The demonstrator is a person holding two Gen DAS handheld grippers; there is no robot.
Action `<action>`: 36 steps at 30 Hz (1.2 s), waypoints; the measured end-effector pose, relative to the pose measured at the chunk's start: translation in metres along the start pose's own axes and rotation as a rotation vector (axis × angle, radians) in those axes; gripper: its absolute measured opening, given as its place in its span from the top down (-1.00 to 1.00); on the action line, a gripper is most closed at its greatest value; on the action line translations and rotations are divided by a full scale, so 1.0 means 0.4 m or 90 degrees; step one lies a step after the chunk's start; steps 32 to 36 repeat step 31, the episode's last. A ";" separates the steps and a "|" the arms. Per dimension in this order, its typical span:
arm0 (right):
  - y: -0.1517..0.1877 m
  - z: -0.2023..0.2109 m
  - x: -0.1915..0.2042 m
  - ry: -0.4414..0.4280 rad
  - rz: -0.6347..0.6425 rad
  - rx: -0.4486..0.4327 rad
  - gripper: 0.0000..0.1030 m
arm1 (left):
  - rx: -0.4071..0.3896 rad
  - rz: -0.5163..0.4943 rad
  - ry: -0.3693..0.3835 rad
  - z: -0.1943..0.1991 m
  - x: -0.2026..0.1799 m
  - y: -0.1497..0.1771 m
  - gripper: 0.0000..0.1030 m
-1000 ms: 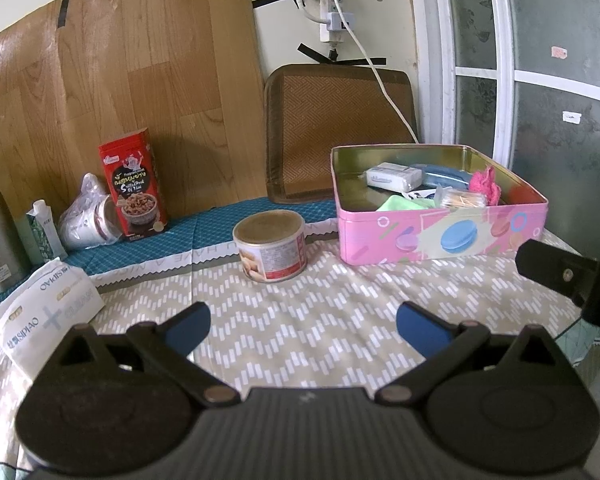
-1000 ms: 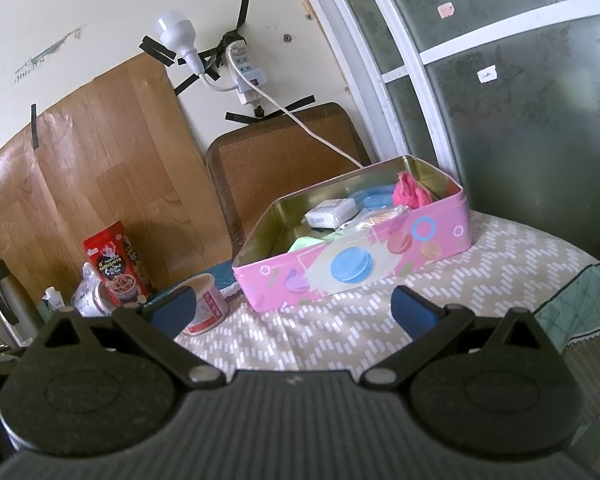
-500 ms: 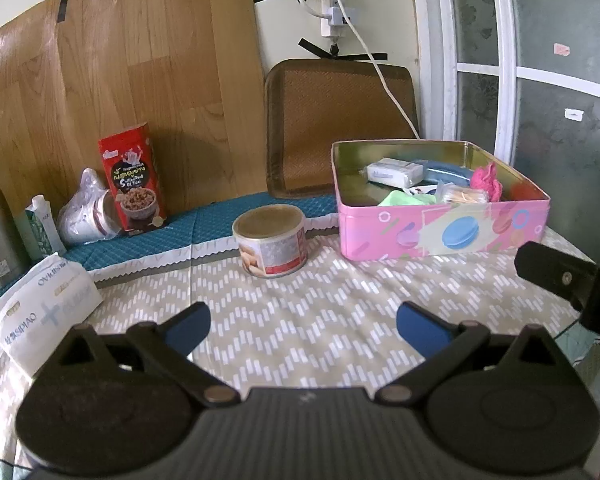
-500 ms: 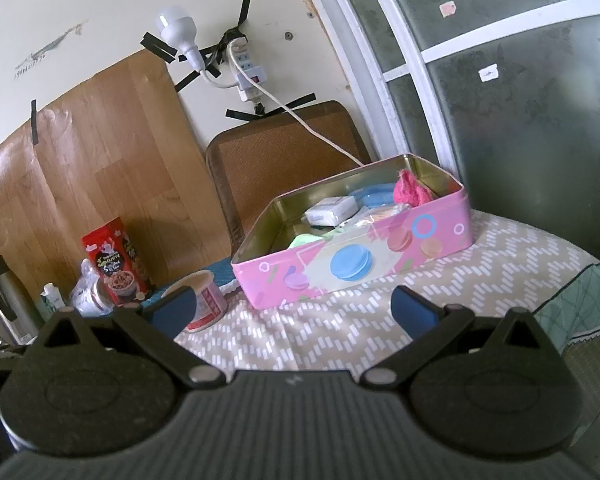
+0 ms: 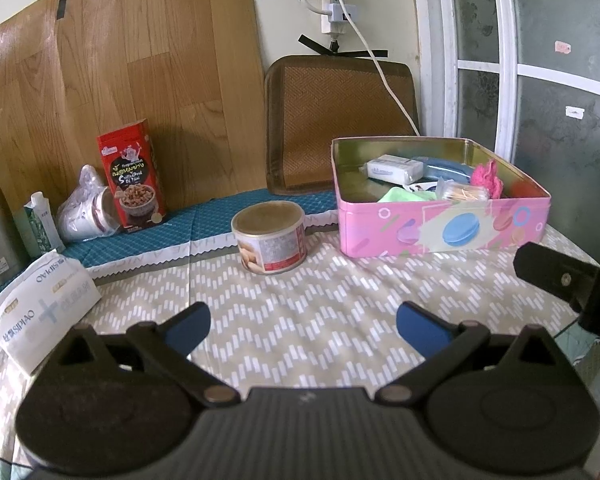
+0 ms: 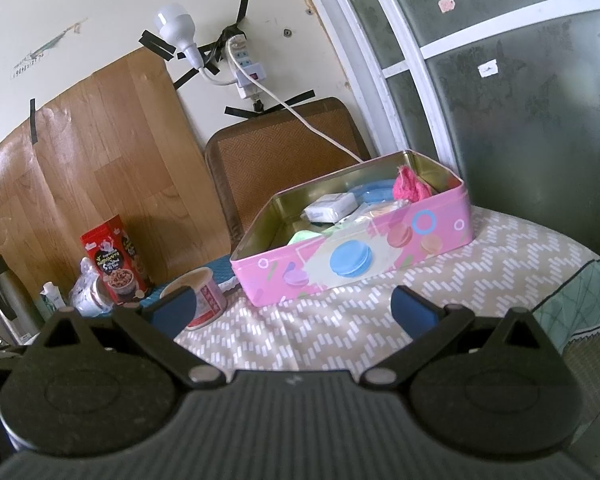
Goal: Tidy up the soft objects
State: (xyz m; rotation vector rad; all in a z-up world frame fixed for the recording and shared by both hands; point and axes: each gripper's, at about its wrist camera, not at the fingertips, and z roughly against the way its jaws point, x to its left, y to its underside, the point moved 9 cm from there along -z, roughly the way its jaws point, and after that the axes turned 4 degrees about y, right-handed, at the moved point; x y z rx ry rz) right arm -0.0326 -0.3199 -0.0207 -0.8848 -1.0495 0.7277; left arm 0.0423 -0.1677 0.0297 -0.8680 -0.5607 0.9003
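Observation:
A pink tin box [image 5: 440, 232] [image 6: 352, 260] stands open on the table at the right. Inside lie a white tissue pack [image 5: 394, 168] [image 6: 332, 206], a pink fluffy piece [image 5: 488, 178] [image 6: 410, 186], a green cloth [image 5: 404, 195] [image 6: 306, 236] and a blue item [image 5: 448, 168]. A white soft pack with blue print [image 5: 40, 304] lies at the left table edge. My left gripper [image 5: 302, 326] is open and empty above the table's middle. My right gripper [image 6: 294, 308] is open and empty, in front of the tin. Its finger shows in the left wrist view [image 5: 568, 280].
A round can [image 5: 270, 238] [image 6: 202, 298] stands left of the tin. A red snack box [image 5: 132, 182] [image 6: 114, 260], a bagged cup [image 5: 88, 212], a small carton [image 5: 38, 220] and a metal flask stand along the back left. A brown woven mat [image 5: 340, 120] leans on the wall.
Both grippers stay open and empty. The left view has tilted slightly, so the scene sits a little higher; the right view is almost unchanged.

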 end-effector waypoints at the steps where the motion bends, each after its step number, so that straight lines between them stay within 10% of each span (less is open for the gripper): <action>1: 0.000 0.000 0.000 0.000 0.000 0.000 -1.00 | 0.000 0.000 0.000 0.000 0.000 0.000 -0.99; 36: 0.006 -0.028 -0.016 -0.019 0.016 0.020 -1.00 | 0.033 0.016 0.033 -0.031 -0.003 0.020 -0.99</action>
